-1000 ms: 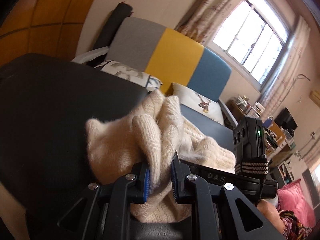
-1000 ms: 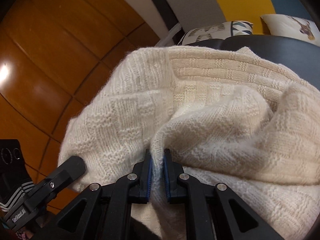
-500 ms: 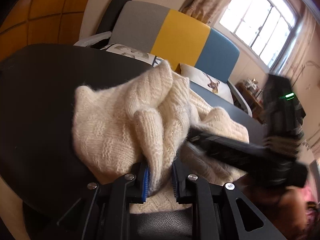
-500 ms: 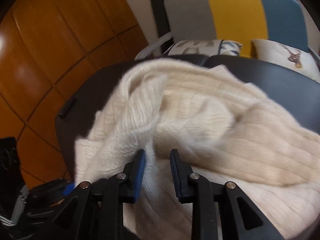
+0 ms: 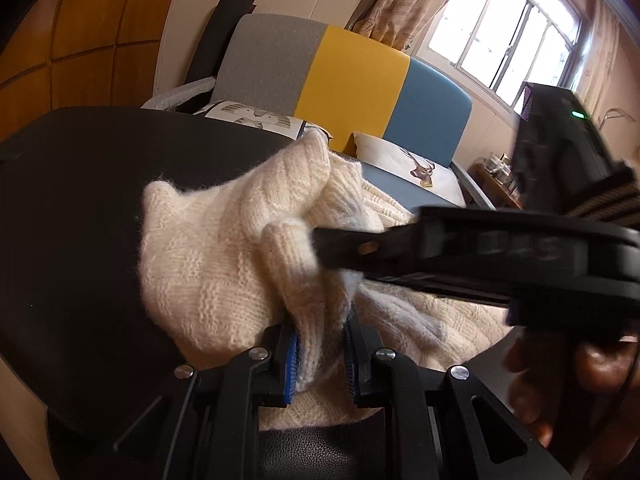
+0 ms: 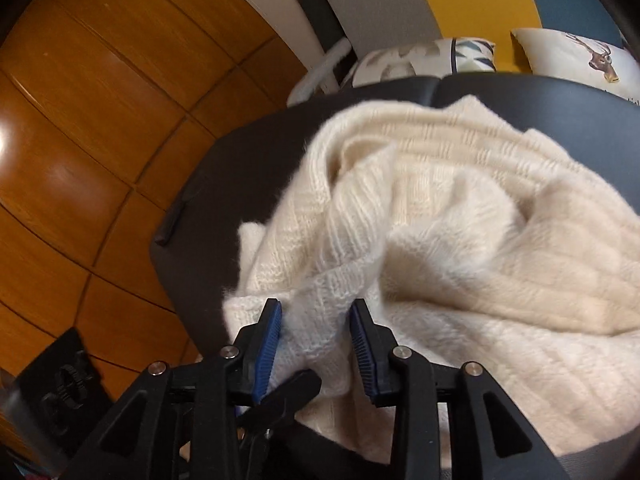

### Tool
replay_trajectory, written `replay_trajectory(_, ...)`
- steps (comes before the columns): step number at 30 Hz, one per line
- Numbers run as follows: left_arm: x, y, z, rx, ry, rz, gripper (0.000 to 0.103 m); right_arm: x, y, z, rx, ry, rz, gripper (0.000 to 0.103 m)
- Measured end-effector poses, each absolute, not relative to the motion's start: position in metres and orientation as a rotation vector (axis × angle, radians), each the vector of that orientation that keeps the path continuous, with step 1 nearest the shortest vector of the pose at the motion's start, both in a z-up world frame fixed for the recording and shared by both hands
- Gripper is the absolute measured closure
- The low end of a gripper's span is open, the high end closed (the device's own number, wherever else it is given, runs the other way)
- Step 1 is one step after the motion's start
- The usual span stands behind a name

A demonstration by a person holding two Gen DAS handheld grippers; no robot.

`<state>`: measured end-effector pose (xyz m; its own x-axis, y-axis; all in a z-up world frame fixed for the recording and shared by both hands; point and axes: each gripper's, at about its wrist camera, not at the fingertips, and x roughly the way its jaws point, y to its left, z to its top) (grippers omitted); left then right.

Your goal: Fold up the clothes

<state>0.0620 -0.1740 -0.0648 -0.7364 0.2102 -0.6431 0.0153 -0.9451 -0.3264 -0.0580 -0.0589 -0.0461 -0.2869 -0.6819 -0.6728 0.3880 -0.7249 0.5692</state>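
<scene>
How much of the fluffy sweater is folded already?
Not much looks done: the cream sweater lies bunched on the black surface, no neat fold. In hand: the left tongs pinch a bunch of knit; the right tongs stand open around another. Left: flattening and folding it.

L tool (image 5: pixel 320 354) clamped, R tool (image 6: pixel 316 344) jaws apart

light: daylight via window (image 5: pixel 516 36), blown out | wood panels (image 6: pixel 60 184) glare | fisheye edges warped, dark (corners esp.)

The right tool (image 6: pixel 316 344) has opened, releasing the sweater (image 6: pixel 460 220).
</scene>
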Motion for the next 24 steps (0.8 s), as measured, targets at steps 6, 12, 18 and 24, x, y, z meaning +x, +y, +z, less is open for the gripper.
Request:
replay_trajectory(6,0.065,-0.170,-0.067,-1.114,-0.454,2.772,0.084,-0.064,-0.063,-0.064,1.308,-0.452,-2.034,0.081)
replay_trajectory(12,0.075,-0.175,-0.054,-1.035,-0.479,2.752,0.081,-0.059,-0.049,-0.056,1.225,-0.470,-2.055,0.091)
replay_trajectory(18,0.087,-0.179,-0.019,-0.849,-0.448,2.783,0.075,-0.049,-0.023,-0.018,1.058,-0.468,-2.160,0.092)
replay_trajectory(24,0.083,-0.187,0.012,-0.720,-0.348,2.874,0.055,-0.034,0.012,0.032,0.860,-0.461,-2.267,0.092)
